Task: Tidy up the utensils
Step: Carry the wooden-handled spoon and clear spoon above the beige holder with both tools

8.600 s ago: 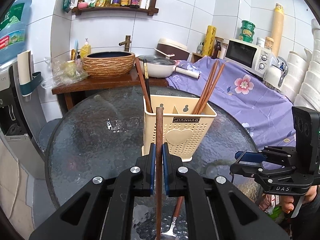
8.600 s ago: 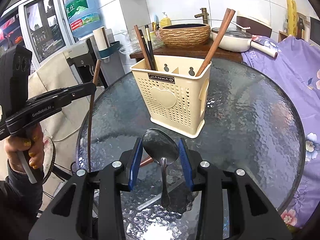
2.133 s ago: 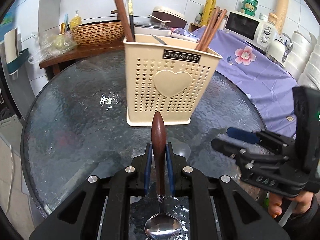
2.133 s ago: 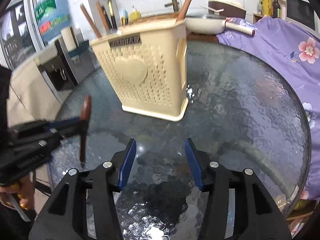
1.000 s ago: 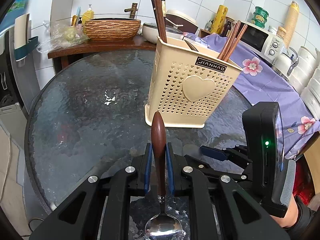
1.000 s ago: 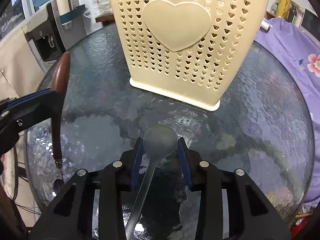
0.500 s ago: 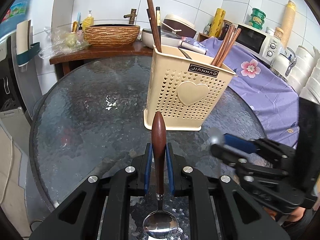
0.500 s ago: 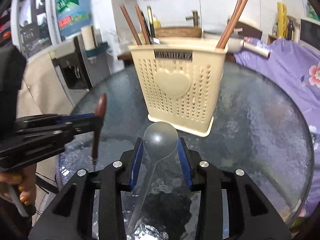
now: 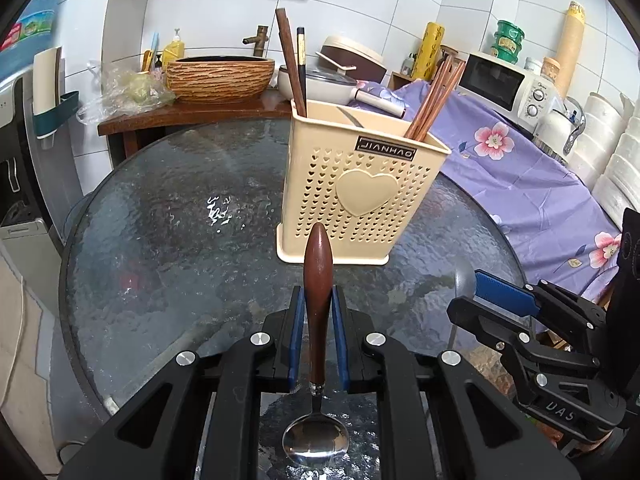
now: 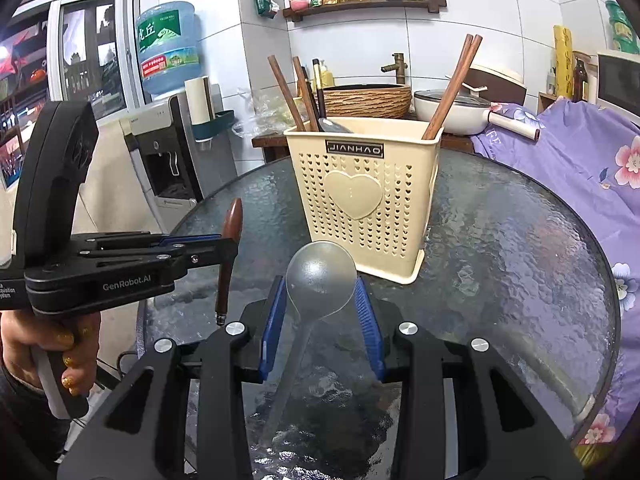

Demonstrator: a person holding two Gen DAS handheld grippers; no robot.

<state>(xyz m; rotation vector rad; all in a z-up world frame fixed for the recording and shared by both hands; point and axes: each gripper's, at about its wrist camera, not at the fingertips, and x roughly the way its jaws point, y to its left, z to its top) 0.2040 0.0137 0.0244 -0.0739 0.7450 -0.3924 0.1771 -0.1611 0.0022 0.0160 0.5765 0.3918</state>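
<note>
A cream utensil holder (image 9: pixel 360 188) (image 10: pixel 364 196) with a heart on its front stands on the round glass table (image 9: pixel 160 240) (image 10: pixel 520 264). Brown chopsticks (image 9: pixel 434 100) and darker sticks (image 9: pixel 292 64) lean in it. My left gripper (image 9: pixel 318 320) is shut on a wooden-handled spoon (image 9: pixel 318 280), handle up and metal bowl (image 9: pixel 316 444) hanging toward me. It also shows at the left of the right wrist view, where the left gripper (image 10: pixel 224 246) holds the spoon (image 10: pixel 230 252). My right gripper (image 10: pixel 320 300) is shut on the bowl of a translucent plastic spoon (image 10: pixel 320 280), handle trailing back.
A wooden side table with a woven basin (image 9: pixel 220 76) and a white pan (image 9: pixel 320 80) stands behind. A purple flowered cloth (image 9: pixel 520 168) covers a surface at right with a microwave (image 9: pixel 504 84). A water dispenser (image 10: pixel 172 152) stands left. A hand (image 10: pixel 60 344) grips the left handle.
The right gripper rose and tilted up with the plastic spoon, so the holder went from close and large to farther and whole in its view. The left gripper stayed nearly still.
</note>
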